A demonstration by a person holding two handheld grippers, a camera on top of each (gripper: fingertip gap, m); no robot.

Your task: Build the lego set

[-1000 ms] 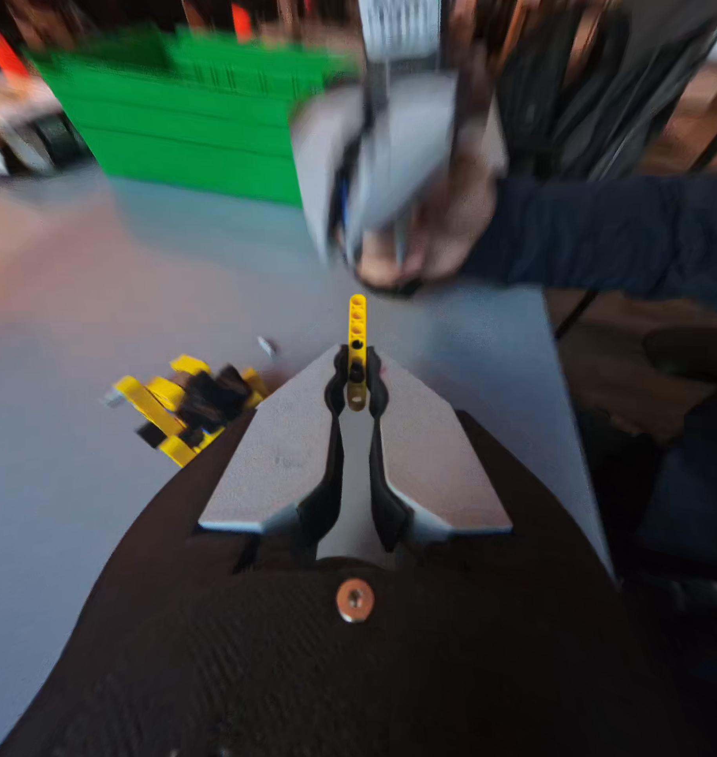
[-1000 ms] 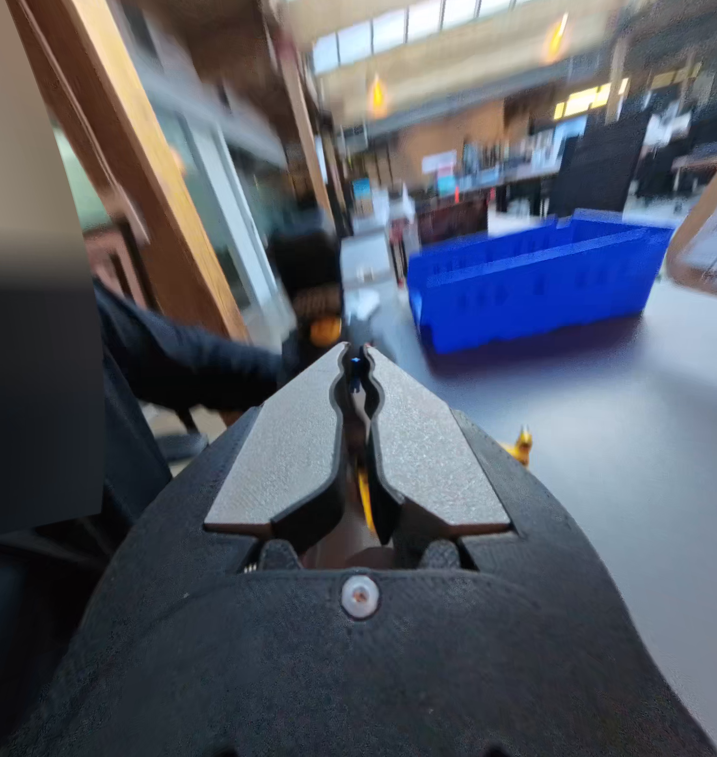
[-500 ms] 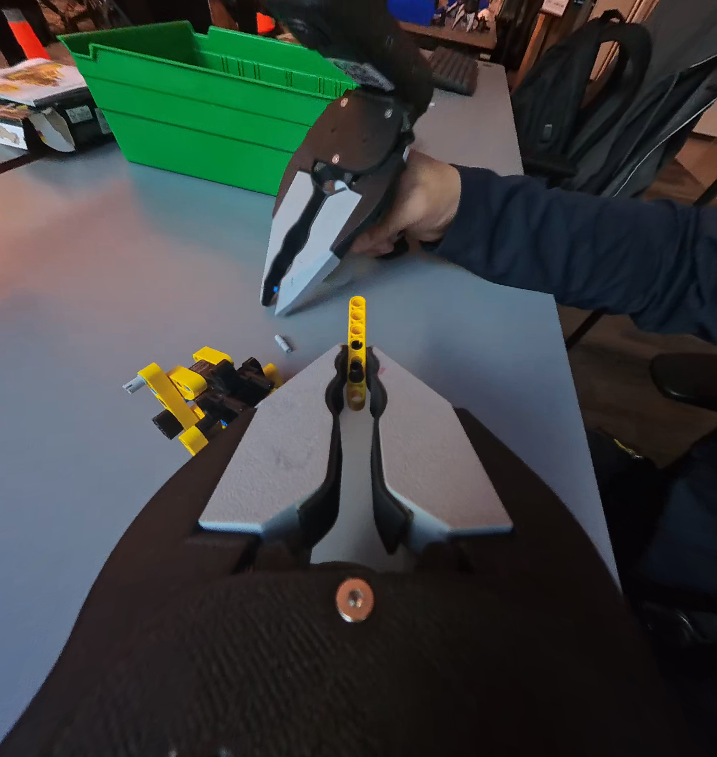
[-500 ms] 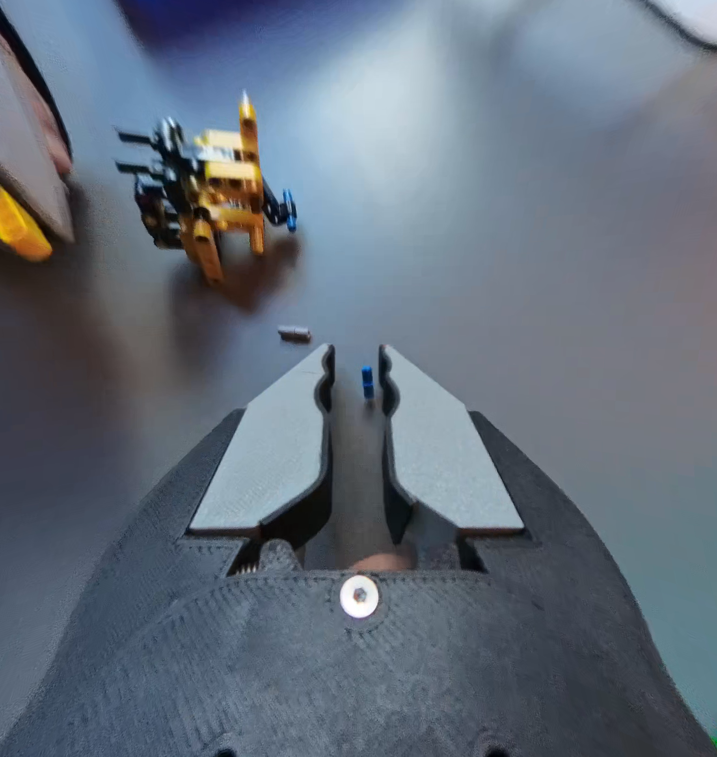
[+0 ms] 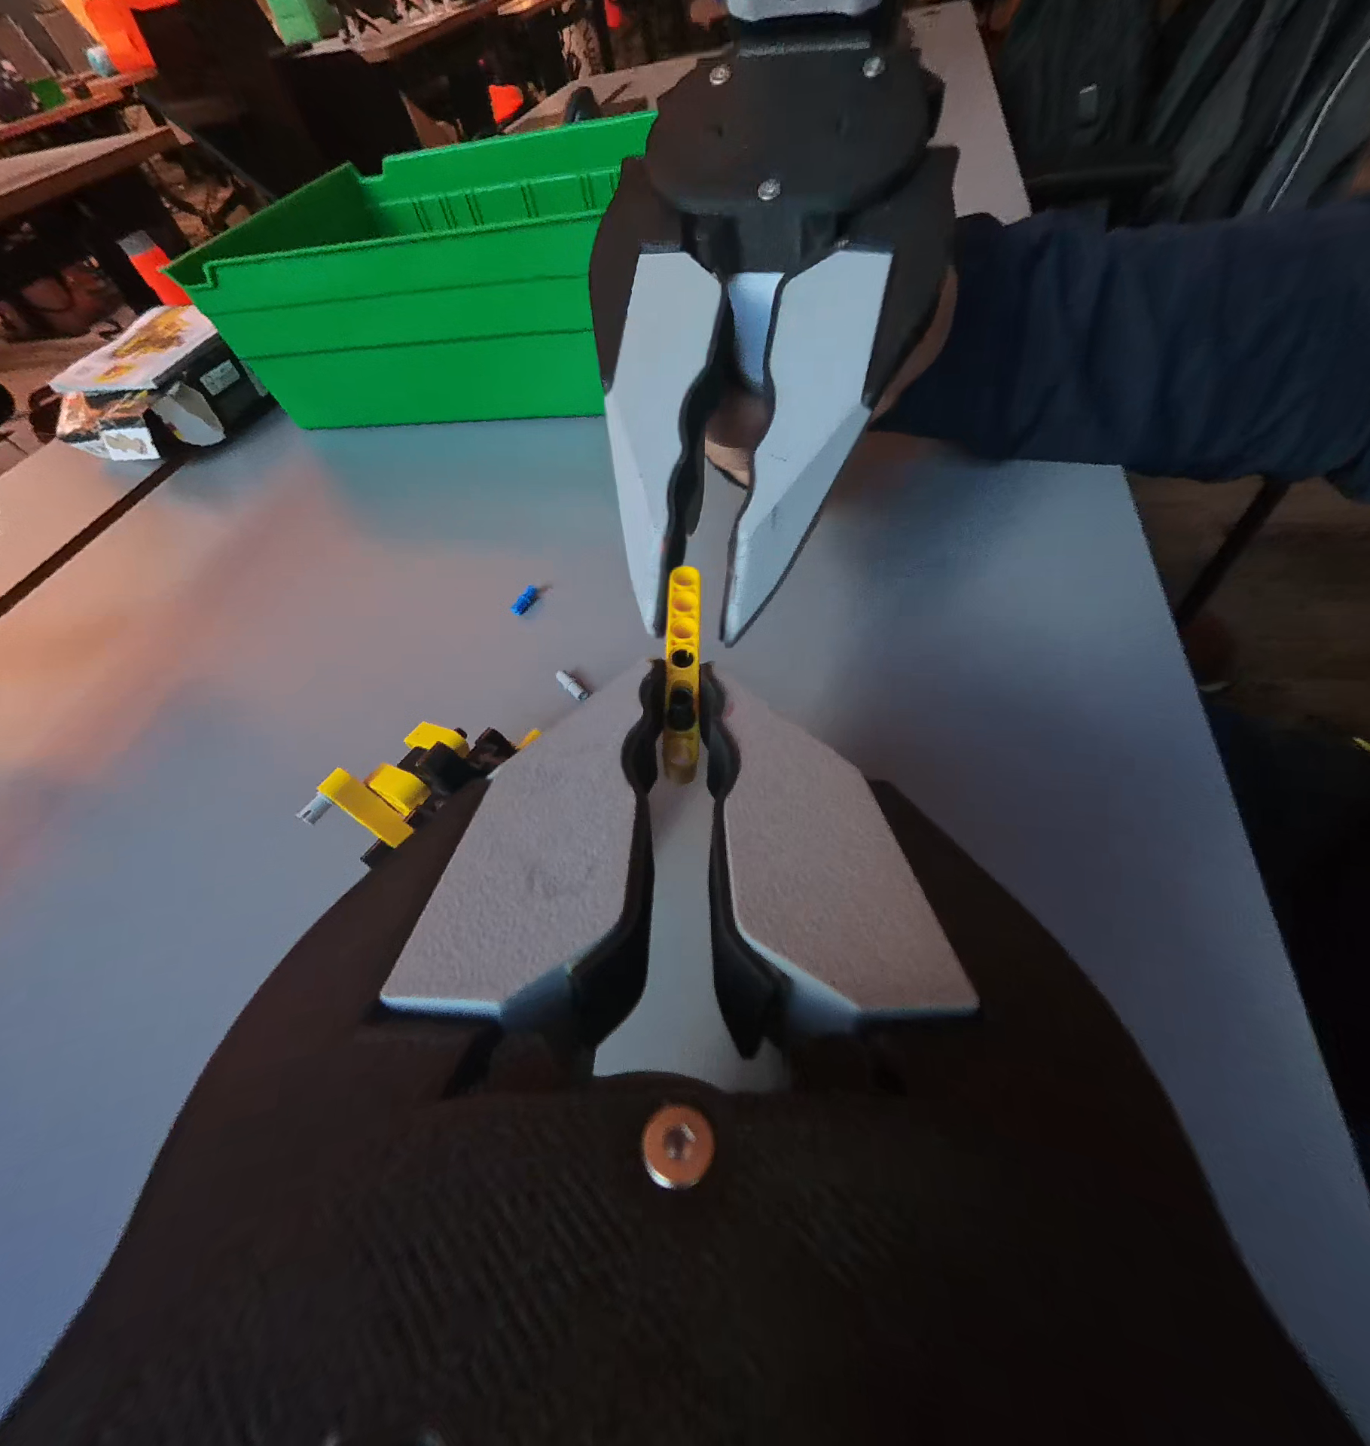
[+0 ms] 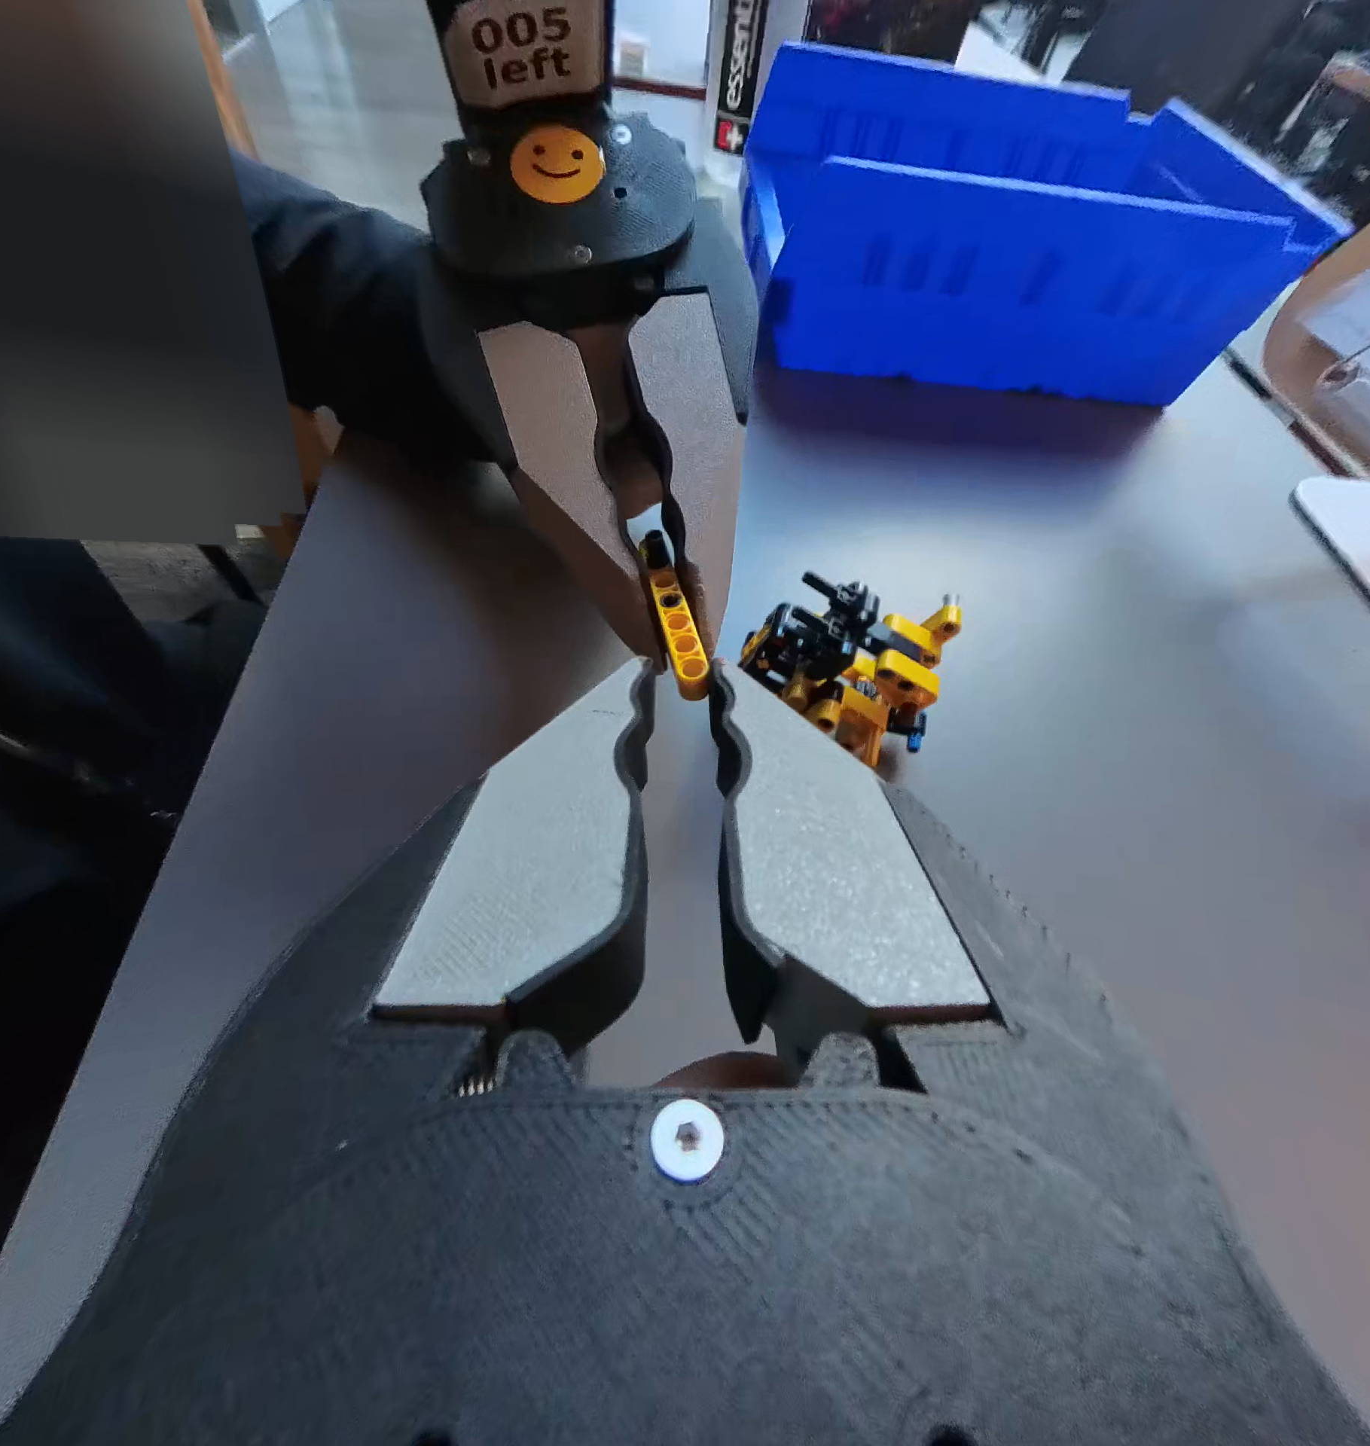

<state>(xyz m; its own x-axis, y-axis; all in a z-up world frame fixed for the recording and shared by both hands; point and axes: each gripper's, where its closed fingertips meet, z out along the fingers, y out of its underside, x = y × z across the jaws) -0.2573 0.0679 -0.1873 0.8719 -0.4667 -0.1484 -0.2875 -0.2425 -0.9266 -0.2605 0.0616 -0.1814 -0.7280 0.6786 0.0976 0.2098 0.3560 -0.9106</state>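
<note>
A: What is different now, compared with one second ago?

B: The right hand-held gripper [image 6: 681, 674] no longer has the small blue pin [image 5: 523, 600]; one second ago it pinches this pin at its tips, half a second ago it is spread above the desk [image 5: 196, 626] with the pin between its fingers; now the pin lies alone on the desk, well apart from both tools.

A: And where is this gripper now?

B: It faces the left hand-held gripper [image 5: 680, 682], nose to nose; its jaws are spread, and the two tips stand on each side of the free end of the yellow beam [image 5: 683, 602]; whether they already touch the beam, the pictures do not show clearly.

A: The left one has not changed?

B: No; it stays pressed together on the lower part of the yellow beam, and the beam points forward out of its tips, above the desk, as before; dark pins sit in two of its holes.

A: What does this mean for the build?

B: It seems the blue pin is put aside for the moment, and the right side is about to take or steady the beam; perhaps a regrasp, so that the beam can go to the yellow and black assembly [image 6: 846, 665], which lies on the desk just beside the grippers; a small grey pin [image 5: 572, 683] lies near it, not yet used.

A: Any risk?

B: The beam is thin; if the right jaws close off-centre, it may twist in the left grip.
</note>
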